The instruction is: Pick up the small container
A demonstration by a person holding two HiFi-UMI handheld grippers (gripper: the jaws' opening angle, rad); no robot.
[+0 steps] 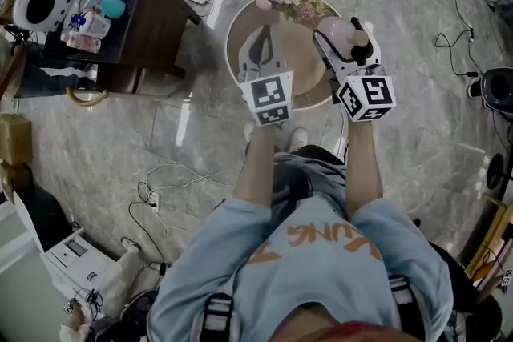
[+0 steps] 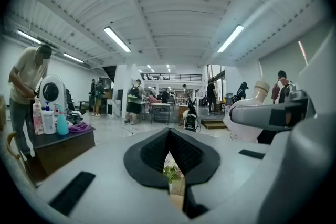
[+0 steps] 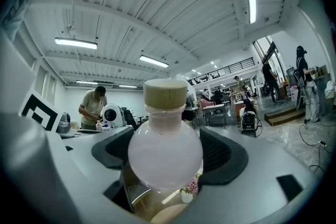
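Bright ceiling strip lights [image 2: 117, 39] overhead; edges warped, vignetted.

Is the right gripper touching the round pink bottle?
Touching. The right gripper view shows the black pads of the right gripper pressed against both sides of the round pale-pink, tan-capped bottle.

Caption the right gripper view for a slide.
Right tool grips a round pink bottle with a wooden cap.
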